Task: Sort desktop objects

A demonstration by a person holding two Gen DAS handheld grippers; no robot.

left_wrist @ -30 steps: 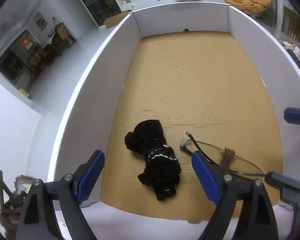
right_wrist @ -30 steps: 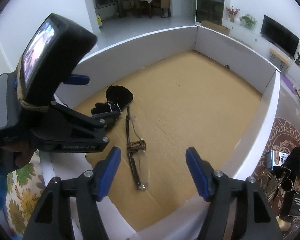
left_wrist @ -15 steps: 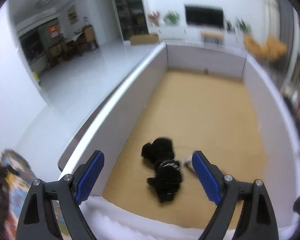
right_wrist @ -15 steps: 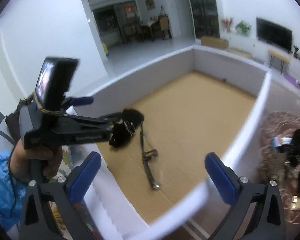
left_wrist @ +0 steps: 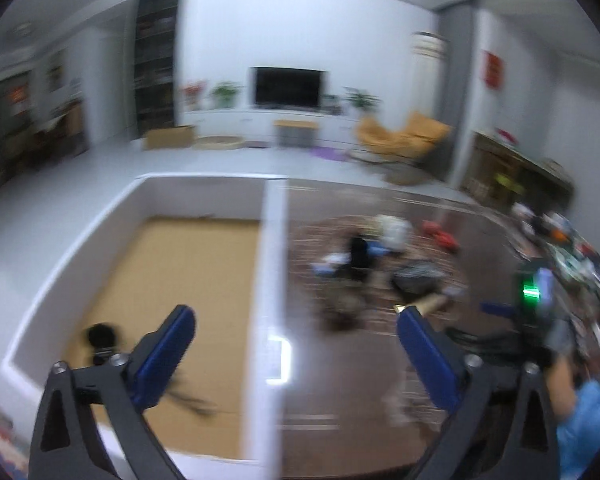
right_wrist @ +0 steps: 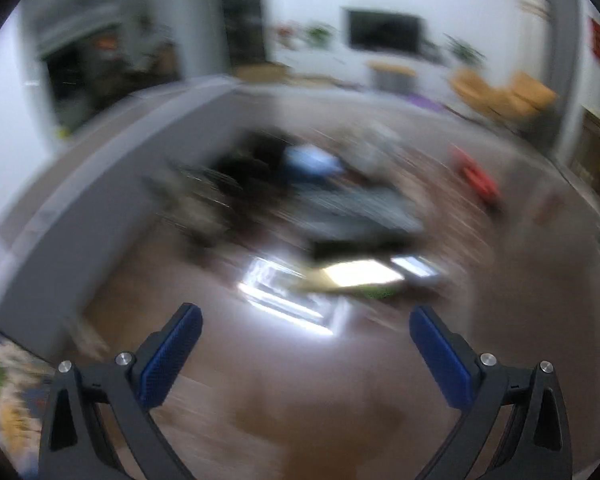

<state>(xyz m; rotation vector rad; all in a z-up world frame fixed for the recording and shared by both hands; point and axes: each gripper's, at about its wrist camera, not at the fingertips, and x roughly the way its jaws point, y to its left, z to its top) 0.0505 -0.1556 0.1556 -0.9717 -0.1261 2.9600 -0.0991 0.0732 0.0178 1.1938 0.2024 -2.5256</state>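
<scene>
Brown cardboard lines the floor of the white-walled box [left_wrist: 80,240], and a black fabric bundle [left_wrist: 100,336] lies near its near-left corner, blurred. The left gripper [left_wrist: 296,344] has just been opening, jaws wide apart and empty, straddling the box's right wall. Right of that wall, blurred clutter [left_wrist: 380,264] lies on a dark floor. The right gripper [right_wrist: 306,346] is spread wide, empty, above that clutter.
</scene>
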